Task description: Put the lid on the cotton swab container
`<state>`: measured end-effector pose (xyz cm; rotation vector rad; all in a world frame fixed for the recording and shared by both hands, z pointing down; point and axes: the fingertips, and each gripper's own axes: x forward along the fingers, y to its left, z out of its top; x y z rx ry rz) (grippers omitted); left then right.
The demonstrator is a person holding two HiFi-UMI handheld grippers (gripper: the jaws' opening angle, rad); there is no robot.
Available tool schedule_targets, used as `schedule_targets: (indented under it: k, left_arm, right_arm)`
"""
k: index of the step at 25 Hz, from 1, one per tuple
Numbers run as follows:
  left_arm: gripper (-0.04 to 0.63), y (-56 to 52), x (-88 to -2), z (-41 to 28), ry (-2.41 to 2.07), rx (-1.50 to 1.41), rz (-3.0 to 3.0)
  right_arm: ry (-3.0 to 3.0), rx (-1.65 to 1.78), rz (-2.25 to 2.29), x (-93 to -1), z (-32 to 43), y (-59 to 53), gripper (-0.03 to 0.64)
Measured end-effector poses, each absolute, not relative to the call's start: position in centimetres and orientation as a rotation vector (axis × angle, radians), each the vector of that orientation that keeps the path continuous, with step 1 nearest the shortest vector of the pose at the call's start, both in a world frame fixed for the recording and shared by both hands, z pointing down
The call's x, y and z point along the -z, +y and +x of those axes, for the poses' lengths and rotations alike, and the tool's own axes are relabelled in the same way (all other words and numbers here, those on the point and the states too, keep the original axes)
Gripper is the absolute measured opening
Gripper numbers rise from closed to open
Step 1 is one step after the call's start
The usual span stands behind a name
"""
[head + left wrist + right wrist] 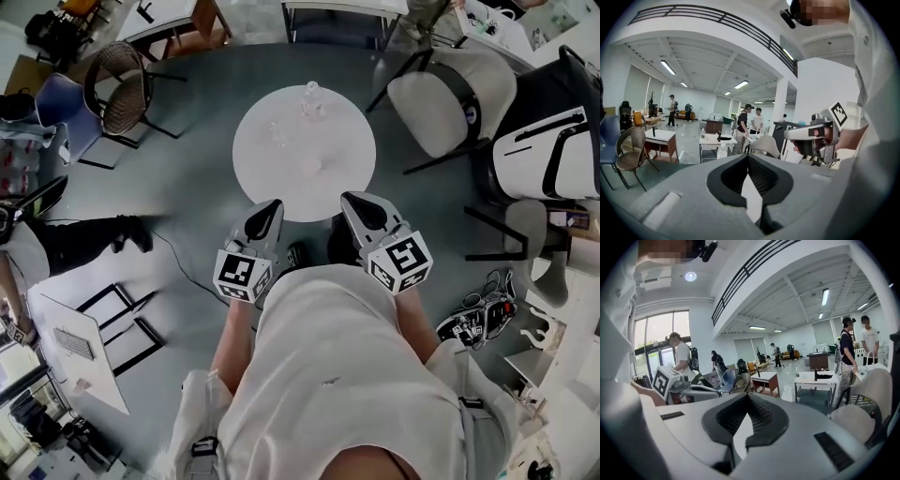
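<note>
- The person (pixel 347 375), in a pale top, stands on a grey floor (pixel 187 169) with a gripper in each hand.
- The round white bench (pixel 347 178) lies just ahead of both grippers.
- The left gripper (pixel 273 204) has its fingers closed together, with nothing between them. Its cube (pixel 242 275) bears a black-and-white square marker.
- The right gripper (pixel 350 198) is the same, with its fingers pressed together and empty.
- The clear cotton swab container (pixel 311 98) stands near the bench's far edge, well apart from both grippers.
- A faint clear piece (pixel 277 131) lies near the container and is too dim to identify.
</note>
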<state>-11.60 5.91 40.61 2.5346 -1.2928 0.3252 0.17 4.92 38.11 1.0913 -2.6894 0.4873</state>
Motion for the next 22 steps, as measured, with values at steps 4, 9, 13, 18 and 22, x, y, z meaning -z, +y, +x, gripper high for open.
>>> schedule_targets:
  k: [4, 9, 13, 18, 22]
  left_arm:
    - [0.011, 4.8, -41.0, -10.7, -1.367, -0.302, 2.478]
    - [0.011, 3.7, -41.9, -9.4, -1.463, -0.296, 2.399]
    - [0.011, 3.3, -42.4, -7.9, -1.517, -0.264, 2.328]
    - [0.011, 4.2, -43.9, -6.7, -1.527, -0.265, 2.252]
    - [0.011, 4.7, -45.2, -7.5, -1.520, -0.289, 2.209]
  right_arm:
    - [-2.721, -0.485, 1.004, -38.5, 1.1, 2.7, 0.005]
    - [-2.737, -0.497, 0.900, -39.2, 2.6, 0.4, 0.005]
    - [-2.744, -0.523, 0.821, -40.2, 4.0, -0.8, 0.006]
    - [-2.718, -0.591, 0.761, -42.2, 4.6, -1.5, 0.005]
    - [-2.703, -0.633, 0.749, -43.1, 3.8, -1.6, 0.006]
